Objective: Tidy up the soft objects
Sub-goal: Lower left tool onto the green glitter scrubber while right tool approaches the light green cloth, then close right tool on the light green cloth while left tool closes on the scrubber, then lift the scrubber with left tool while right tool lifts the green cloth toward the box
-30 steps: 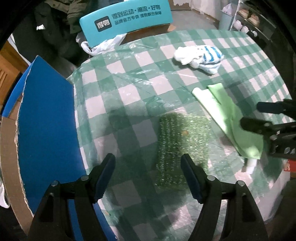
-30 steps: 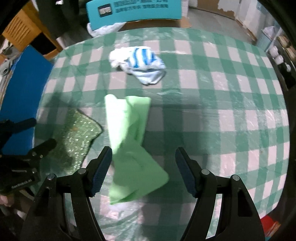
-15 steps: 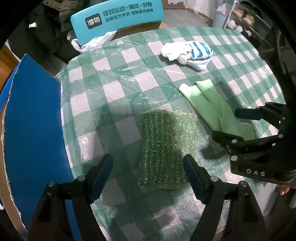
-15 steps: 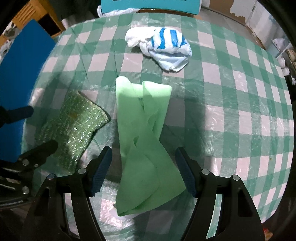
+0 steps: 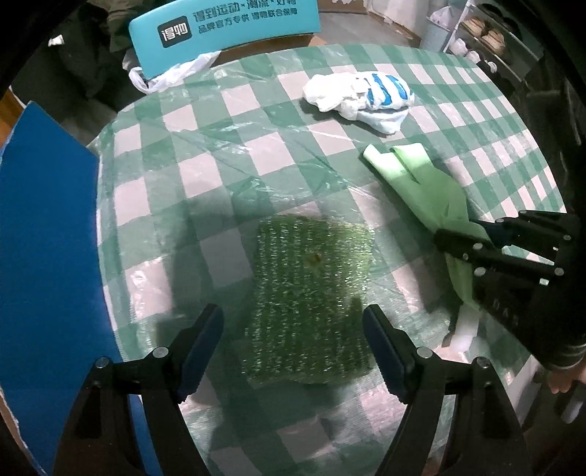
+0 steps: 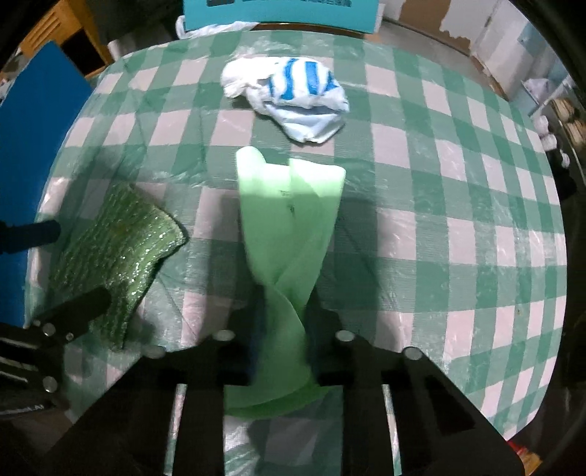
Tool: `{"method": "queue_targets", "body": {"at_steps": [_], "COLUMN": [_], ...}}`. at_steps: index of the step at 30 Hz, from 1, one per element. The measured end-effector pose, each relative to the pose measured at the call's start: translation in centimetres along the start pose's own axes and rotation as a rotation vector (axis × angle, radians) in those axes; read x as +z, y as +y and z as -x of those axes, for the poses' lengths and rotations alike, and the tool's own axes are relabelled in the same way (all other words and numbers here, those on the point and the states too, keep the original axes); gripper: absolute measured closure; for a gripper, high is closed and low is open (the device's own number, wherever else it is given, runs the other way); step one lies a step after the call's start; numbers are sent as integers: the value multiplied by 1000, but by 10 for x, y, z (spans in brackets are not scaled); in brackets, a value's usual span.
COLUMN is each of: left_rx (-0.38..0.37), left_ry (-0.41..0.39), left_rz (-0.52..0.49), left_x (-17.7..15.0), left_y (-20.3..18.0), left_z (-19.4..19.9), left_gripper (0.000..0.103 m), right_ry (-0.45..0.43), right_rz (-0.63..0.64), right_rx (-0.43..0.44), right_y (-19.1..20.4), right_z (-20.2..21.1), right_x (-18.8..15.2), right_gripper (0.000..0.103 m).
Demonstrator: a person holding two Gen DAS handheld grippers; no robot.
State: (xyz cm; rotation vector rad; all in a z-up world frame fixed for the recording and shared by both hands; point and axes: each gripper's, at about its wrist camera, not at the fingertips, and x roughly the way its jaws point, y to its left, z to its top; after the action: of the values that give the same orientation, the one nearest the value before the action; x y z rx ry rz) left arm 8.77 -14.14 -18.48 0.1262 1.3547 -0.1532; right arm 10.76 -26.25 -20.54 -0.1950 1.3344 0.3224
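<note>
Nearest in the right wrist view, the right tool point(image 6: 284, 351) has just been closing and now has its jaws pinched tight on the near end of the pale green, thin, soft cloth point(image 6: 289, 219), which is gathered and twisted between them while its far end still lies flat on the desk. In the left wrist view the left tool point(image 5: 293, 351) hangs with its jaws spread wide and nothing between the pads, poised over the near edge of the dark green, glittery, rectangular scouring pad point(image 5: 311, 296), which lies flat and ungripped. Farther off, the crumpled white cloth with blue stripes point(image 6: 289, 95) sits alone toward the far side, apart from both tools. Judged from this, the sorting has barely begun: one soft piece is seized but not yet lifted or placed, the pad waits, and the striped cloth is untouched; no bin or gathering spot for them is evident. For room, the round desk covered in green-and-white check cloth under clear plastic film point(image 6: 439, 256) is bare across its right half and centre, giving open space to carry or lay things. The near rim lies just under both tools, so a dragged cloth could slip off. A blue flat board point(image 5: 47, 256) crowds the left edge, and a teal chair back with printed white lettering point(image 5: 227, 22) stands beyond the far rim.
</note>
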Motion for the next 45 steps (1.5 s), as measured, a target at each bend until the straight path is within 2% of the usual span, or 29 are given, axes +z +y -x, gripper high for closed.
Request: {"method": "queue_targets", "body": {"at_steps": [5,12,17,19,20,22,25,27,45], "left_rx": [2,8,14,41,49,59,10,-12,-23], "left_ry": [13,27,10,-6,-10,-22,-24,-33,-125], "left_rz": [3,1,3,-2,-5,-4,26,48,92], "left_x": [3,4,4,3,2,2,3,4,1], "left_y": [-7,-15,-17,-17,-17,-16,-7,-1,21], "left_z": [-7,-16,-16,-15,-14,-13,-10,-7,37], "left_gripper": [23,23,26,40,43,64,79,82,84], "right_ry": [-9,-57,-81,-87,-88,-88,-89,-92,-162], "right_rz": [-34,-49,-53,-53,-53,-53,-55,-58,-51], "right_rx": [40,78,98,102,104,109,113,120,149], "right_y": [-19,-38,-38,-37,-33,-29,-24,-22,-17], "right_z": [1,23,31,38,42,41,40,39,77], "right_x": [1,5,17,10,7,10,9,11,12], "right_gripper": [91,92,92,92,92,92,92,92,92]}}
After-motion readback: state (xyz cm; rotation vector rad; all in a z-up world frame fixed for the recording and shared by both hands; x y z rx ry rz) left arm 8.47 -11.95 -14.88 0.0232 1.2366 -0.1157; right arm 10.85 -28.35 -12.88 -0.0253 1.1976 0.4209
